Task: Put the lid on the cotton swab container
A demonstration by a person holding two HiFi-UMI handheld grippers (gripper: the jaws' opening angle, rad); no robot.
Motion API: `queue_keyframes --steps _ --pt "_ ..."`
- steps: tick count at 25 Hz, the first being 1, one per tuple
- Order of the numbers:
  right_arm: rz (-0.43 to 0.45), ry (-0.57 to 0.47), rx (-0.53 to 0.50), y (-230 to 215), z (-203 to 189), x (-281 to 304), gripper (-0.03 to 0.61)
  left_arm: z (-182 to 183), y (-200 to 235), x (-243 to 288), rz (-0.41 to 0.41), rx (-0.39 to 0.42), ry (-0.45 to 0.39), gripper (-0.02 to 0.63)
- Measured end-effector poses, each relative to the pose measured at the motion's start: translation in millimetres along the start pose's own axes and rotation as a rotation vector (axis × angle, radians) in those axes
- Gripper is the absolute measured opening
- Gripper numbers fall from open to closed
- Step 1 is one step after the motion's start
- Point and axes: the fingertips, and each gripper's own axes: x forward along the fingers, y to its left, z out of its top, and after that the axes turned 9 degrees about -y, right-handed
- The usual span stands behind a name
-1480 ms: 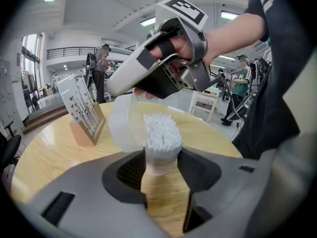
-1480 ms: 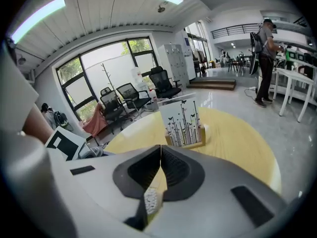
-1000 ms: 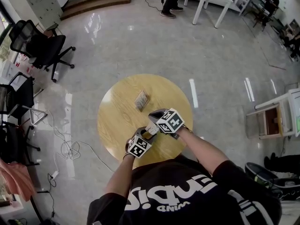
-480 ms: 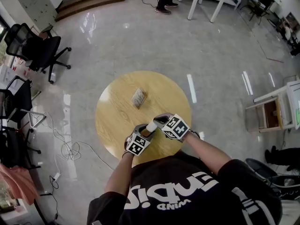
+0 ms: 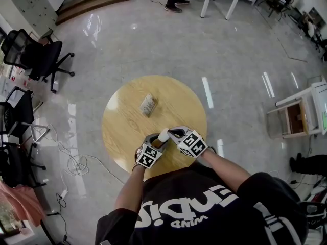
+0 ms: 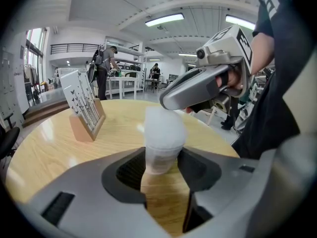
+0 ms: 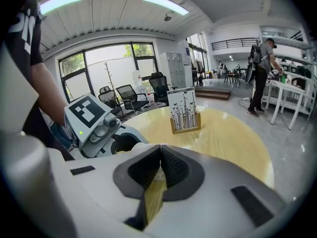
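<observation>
Tongs in the left hand (image 6: 162, 158) clamp the cotton swab container (image 6: 161, 145), upright above the round tabletop (image 6: 54, 155), its frosted lid (image 6: 164, 124) seated on top. Right tongs (image 7: 160, 151) are pressed together, empty, close over the lid.

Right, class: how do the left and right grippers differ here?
The left gripper clamps the upright cotton swab container; the right gripper is shut on nothing. The left gripper holds the container low down; the right gripper's tip is by its top. Both carry marker cubes over the round table.
</observation>
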Motion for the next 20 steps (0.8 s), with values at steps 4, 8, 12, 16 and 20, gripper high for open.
queue_keyframes --steps 4,8,12,16,20 --pt "-0.008 -0.035 -0.001 1.1 -1.0 1.6 0.003 -1.1 2.0 -1.4 0.005 -0.007 0.0 0.206" --pt "-0.014 -0.051 0.002 1.0 0.5 -0.5 0.003 3.7 0.8 -3.5 0.008 -0.012 0.013 0.206" --pt "-0.025 -0.038 -0.056 2.0 -0.6 0.1 0.003 6.2 -0.3 -3.6 0.016 -0.056 0.002 0.212" --pt "-0.035 -0.024 -0.05 2.0 1.4 -2.4 0.003 11.6 -4.0 -9.7 0.028 -0.042 -0.021 0.265" --pt "-0.048 -0.064 -0.038 -0.4 11.0 -19.5 0.003 20.7 -7.7 -25.4 0.042 -0.008 -0.058 0.265"
